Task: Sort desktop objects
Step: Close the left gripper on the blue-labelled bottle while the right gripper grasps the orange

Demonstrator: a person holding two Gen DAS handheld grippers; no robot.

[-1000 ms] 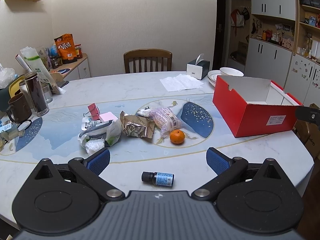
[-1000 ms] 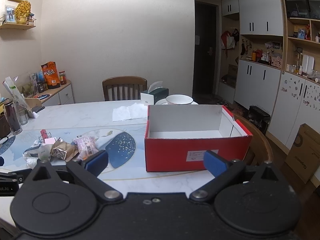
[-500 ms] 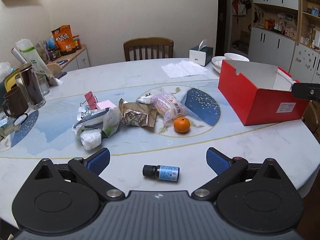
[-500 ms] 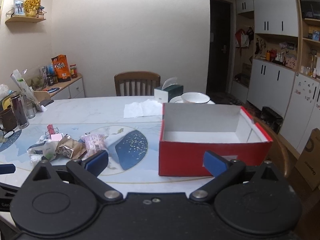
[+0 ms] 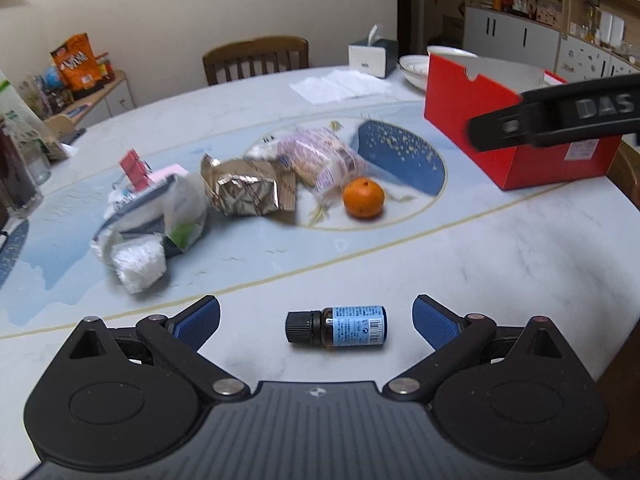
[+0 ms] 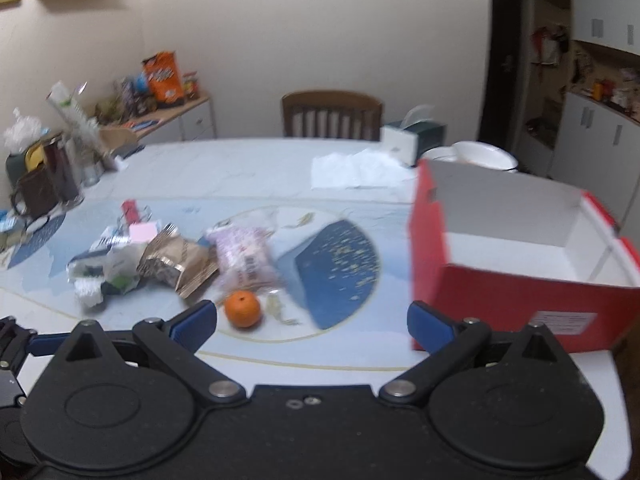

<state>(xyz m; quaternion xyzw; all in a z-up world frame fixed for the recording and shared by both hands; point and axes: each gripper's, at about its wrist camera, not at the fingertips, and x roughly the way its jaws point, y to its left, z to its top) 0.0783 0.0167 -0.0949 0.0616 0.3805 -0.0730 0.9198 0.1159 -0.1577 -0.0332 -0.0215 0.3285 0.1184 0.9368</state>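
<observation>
Clearly "DAS" is embossed on the right gripper (image 5: 560, 120); between the left gripper's (image 5: 316, 318) wide fingers lies a small amber bottle (image 5: 338, 326), black-capped, blue-labelled, on the worktop (image 5: 500, 260).

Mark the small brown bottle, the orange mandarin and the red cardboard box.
small brown glass bottle with blue label (image 5: 338, 326), left wrist view, on the label.
round orange mandarin (image 5: 363, 197), left wrist view, centre of the peel.
open red cardboard box (image 6: 508, 304), right wrist view, front wall.

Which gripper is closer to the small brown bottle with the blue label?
Left. The left gripper has the small brown glass bottle with the blue label lying between its open jaws. The right gripper sits further off, facing the orange tangerine.
</observation>
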